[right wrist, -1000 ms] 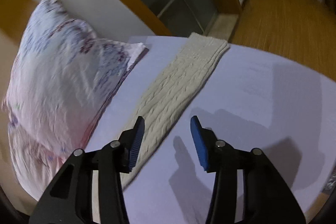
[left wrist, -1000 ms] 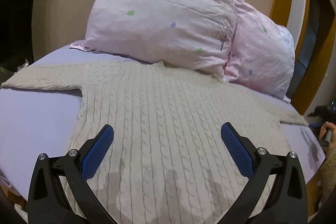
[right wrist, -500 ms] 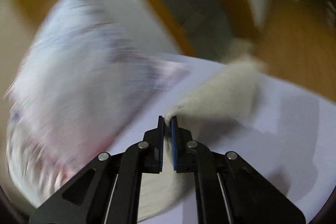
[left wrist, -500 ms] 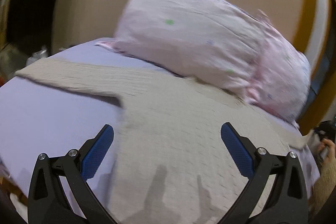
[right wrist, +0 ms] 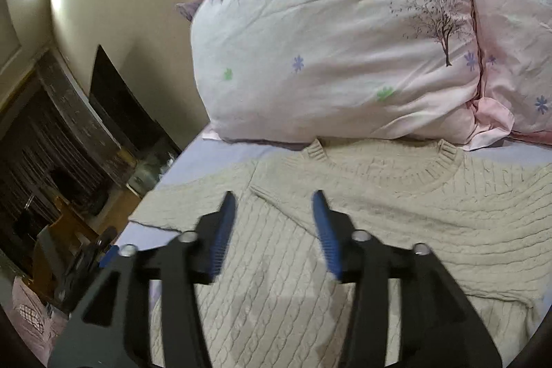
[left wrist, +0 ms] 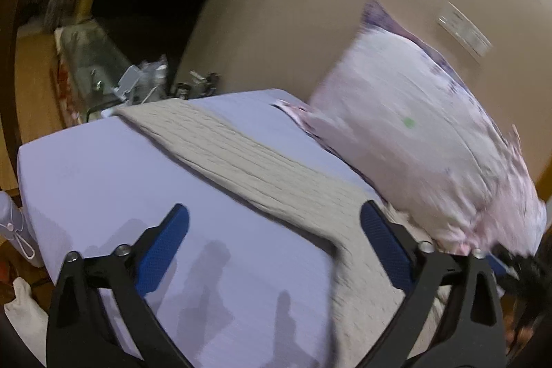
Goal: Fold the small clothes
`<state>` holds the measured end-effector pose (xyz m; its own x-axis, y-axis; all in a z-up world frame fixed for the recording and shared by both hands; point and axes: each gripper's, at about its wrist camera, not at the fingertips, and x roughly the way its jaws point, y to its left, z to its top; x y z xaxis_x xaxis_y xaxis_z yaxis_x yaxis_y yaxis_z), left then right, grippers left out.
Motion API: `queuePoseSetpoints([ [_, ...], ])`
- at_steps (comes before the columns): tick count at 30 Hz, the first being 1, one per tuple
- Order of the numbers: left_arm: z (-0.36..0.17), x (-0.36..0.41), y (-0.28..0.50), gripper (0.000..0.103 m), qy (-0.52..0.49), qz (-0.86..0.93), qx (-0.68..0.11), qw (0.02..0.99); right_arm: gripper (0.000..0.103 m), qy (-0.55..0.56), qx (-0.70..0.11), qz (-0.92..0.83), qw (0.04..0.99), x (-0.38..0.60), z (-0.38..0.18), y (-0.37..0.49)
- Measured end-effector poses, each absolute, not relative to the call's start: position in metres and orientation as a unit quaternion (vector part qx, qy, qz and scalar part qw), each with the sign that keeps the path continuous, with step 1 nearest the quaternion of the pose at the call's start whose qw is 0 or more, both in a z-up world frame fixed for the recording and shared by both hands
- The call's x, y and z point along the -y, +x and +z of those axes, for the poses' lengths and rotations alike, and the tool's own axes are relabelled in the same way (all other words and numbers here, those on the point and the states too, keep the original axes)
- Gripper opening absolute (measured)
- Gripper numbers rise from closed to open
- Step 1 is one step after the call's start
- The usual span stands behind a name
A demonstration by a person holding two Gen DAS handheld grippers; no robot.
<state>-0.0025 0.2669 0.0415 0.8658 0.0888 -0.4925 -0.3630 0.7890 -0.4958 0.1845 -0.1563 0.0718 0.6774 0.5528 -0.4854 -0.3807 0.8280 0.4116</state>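
Note:
A cream cable-knit sweater (right wrist: 396, 230) lies flat on the lilac bed sheet (left wrist: 103, 168), neck toward the pillows. Its right sleeve (right wrist: 448, 212) lies folded across the chest. Its left sleeve (left wrist: 234, 154) stretches out toward the bed's far corner. My right gripper (right wrist: 274, 223) is open and empty, just above the chest near the folded sleeve's end. My left gripper (left wrist: 272, 240) is wide open and empty, above the sheet beside the left sleeve and armpit.
Two pale pink floral pillows (right wrist: 327, 40) lean on the wall behind the sweater's neck. Clutter and a dark opening (left wrist: 145, 81) lie past the bed's left corner. The bed edge (left wrist: 31, 202) drops off at the left, with white items on the floor.
My right gripper shut on the right sleeve, carried it across onto the chest, and has opened. My left gripper has swung left toward the left sleeve, still open.

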Motion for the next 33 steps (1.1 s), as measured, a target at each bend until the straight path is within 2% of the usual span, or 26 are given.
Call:
queuePoseSetpoints([
  [4,0.028,-0.326,0.009,0.081,-0.355,0.154,-0.244,0.889,0.072,0.164,-0.28,0.202,0.924,0.217,0.079,0.174],
  [8,0.009,-0.371,0.018,0.074,-0.429,0.174,-0.252,0.85,0.075,0.18,-0.268,0.137,0.936,0.27,0.076,0.147],
  [11,-0.004,-0.4,0.02,0.065,-0.485,0.184,-0.245,0.819,0.075,0.19,-0.269,0.106,0.938,0.297,0.07,0.141],
  [14,-0.007,-0.415,0.024,0.062,-0.508,0.187,-0.244,0.804,0.077,0.207,-0.266,0.091,0.937,0.317,0.063,0.133],
  [16,-0.012,-0.427,0.027,0.054,-0.526,0.193,-0.239,0.793,0.079,0.216,-0.263,0.087,0.936,0.324,0.063,0.126],
  [21,-0.025,-0.447,0.035,0.017,-0.552,0.198,-0.244,0.772,0.079,0.227,-0.268,0.086,0.932,0.331,0.051,0.122],
  [24,-0.024,-0.449,0.04,0.008,-0.543,0.199,-0.259,0.773,0.08,0.233,-0.268,0.082,0.931,0.34,0.047,0.12],
  [29,-0.001,-0.434,0.046,0.005,-0.513,0.191,-0.239,0.802,0.08,0.24,-0.258,0.065,0.933,0.361,0.045,0.109],
  [33,0.063,-0.36,0.078,0.004,-0.418,0.102,-0.219,0.876,0.08,0.237,-0.243,0.04,0.94,0.379,0.047,0.097],
])
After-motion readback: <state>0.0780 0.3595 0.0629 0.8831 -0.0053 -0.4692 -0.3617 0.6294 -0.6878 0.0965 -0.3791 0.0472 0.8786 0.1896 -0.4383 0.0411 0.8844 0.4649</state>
